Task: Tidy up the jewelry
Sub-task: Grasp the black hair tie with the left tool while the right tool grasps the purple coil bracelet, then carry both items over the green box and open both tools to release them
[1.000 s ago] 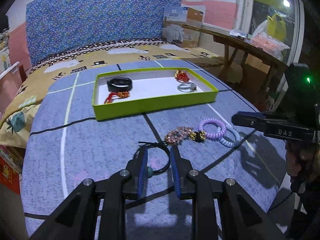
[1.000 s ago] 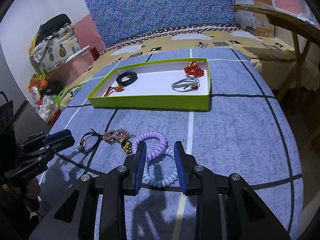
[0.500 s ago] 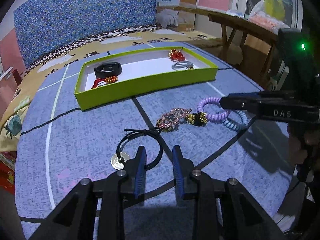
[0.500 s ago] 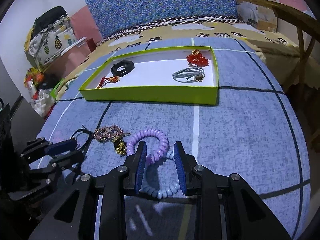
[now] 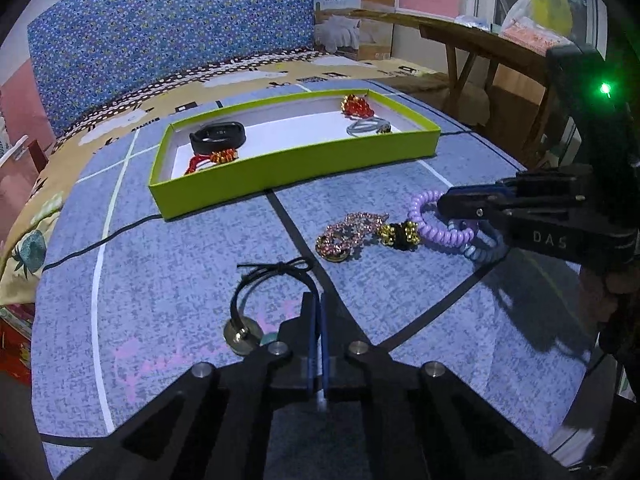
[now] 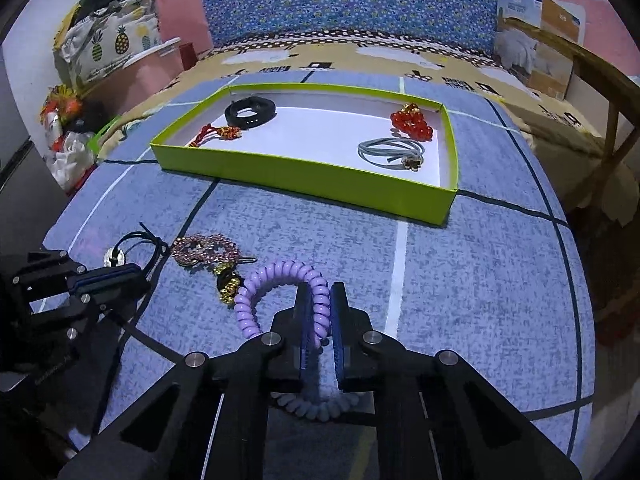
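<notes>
bed [image 6: 460, 280] | on it: green tray [image 6: 304, 178], loose bracelets [image 6: 204, 248], hair ties [image 5: 444, 232]

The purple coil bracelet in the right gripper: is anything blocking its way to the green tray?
Nothing visible does. The right gripper is shut on the purple coil bracelet, and only bare blue cloth lies between it and the green tray, whose low wall it must clear.

We carry two matching black grippers. The left gripper [image 5: 317, 300] has angular black arms with triangular cut-outs, round silver screws at the joints, and fingers [image 5: 324, 320] lined with ribbed blue pads. The right gripper [image 6: 320, 292] is built the same; from the side its body shows white "DAS" lettering and a small green light.
</notes>
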Demonstrator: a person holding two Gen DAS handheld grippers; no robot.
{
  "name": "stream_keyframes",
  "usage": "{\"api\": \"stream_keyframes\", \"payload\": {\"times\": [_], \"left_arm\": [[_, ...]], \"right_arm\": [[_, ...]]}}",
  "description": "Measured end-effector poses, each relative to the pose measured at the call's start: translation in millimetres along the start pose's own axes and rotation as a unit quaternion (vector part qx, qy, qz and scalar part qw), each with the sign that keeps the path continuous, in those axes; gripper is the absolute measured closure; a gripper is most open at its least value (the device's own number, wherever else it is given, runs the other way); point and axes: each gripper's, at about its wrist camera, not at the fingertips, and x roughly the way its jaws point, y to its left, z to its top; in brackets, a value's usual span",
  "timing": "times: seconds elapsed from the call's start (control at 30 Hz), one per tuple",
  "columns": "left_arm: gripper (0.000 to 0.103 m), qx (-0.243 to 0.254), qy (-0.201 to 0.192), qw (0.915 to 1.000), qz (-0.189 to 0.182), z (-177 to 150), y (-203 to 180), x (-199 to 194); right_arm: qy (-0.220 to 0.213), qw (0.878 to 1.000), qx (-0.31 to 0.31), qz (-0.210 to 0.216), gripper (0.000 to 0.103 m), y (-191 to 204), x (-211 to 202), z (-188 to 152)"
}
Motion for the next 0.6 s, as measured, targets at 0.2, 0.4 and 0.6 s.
{"api": "stream_keyframes", "payload": {"times": [0.2,0.4,0.6], "left_arm": [[0.101,-0.014,-0.027,0.9995,0.001,1.3,7.9,-13.0],[0.101,-0.036,-0.049,0.9982,-0.003,4.5,18.7,-24.3],[0.101,-0.057,-0.064,0.9962,-0.013,7.7,27.3,-33.8]], "right_arm": [[-0.027,1.0,0.014,0.003,0.094,-3.0,-14.3,-1.2],[-0.057,0.998,0.037,0.008,0.094,-9.7,-30.1,-1.6],[-0.067,0.996,0.057,0.015,0.094,-15.9,-36.7,-3.2]]}}
